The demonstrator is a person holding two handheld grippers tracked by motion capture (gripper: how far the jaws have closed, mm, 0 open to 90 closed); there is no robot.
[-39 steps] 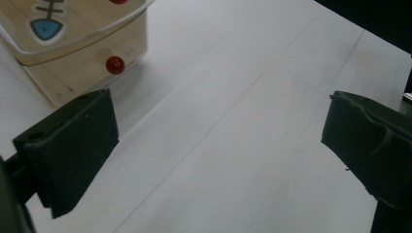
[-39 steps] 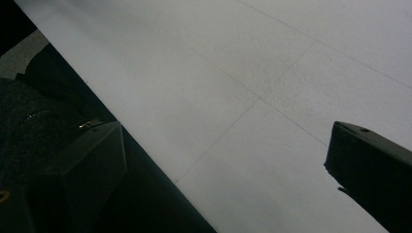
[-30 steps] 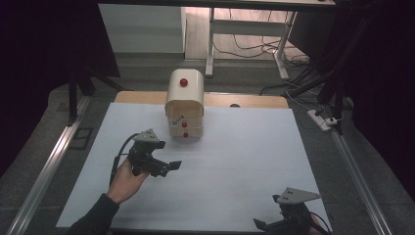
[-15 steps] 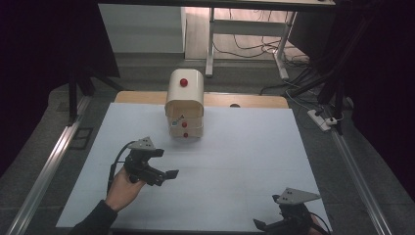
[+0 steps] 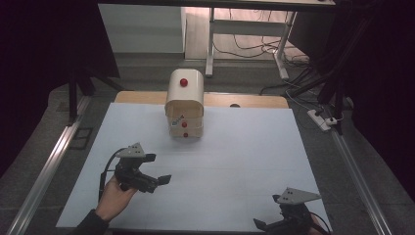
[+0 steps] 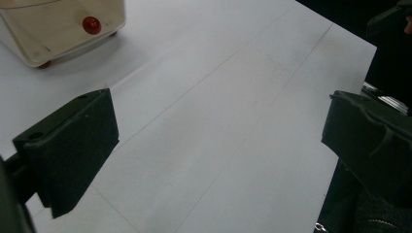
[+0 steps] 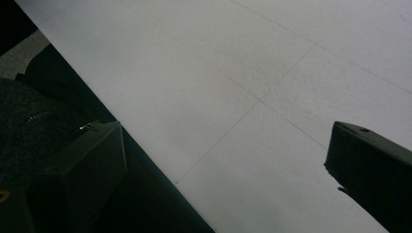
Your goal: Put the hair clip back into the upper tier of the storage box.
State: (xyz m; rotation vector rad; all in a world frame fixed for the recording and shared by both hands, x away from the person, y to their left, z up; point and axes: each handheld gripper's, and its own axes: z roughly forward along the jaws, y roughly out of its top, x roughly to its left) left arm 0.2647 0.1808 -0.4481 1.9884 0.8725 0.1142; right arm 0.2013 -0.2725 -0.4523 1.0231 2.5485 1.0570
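A cream box [image 5: 184,105] with a rounded lid stands at the back middle of the white table [image 5: 254,147]. It carries a red knob [image 5: 183,82] on the lid and two more on its front. The left gripper view catches its lower corner [image 6: 58,29] with one red knob [image 6: 91,24]. A hand holds my left gripper [image 5: 157,169] open over the front left of the table, well short of the box, jaws wide apart and empty [image 6: 218,145]. My right gripper [image 5: 274,226] sits at the front right edge, open and empty [image 7: 228,174].
A wooden strip [image 5: 244,100] runs along the table's back edge behind the box. Metal rails [image 5: 44,171] flank the table on both sides. A power strip [image 5: 320,120] and cables lie on the floor at the right.
My left gripper has drawn back from the box toward the front left of the table, still open. The right gripper has stayed in place.
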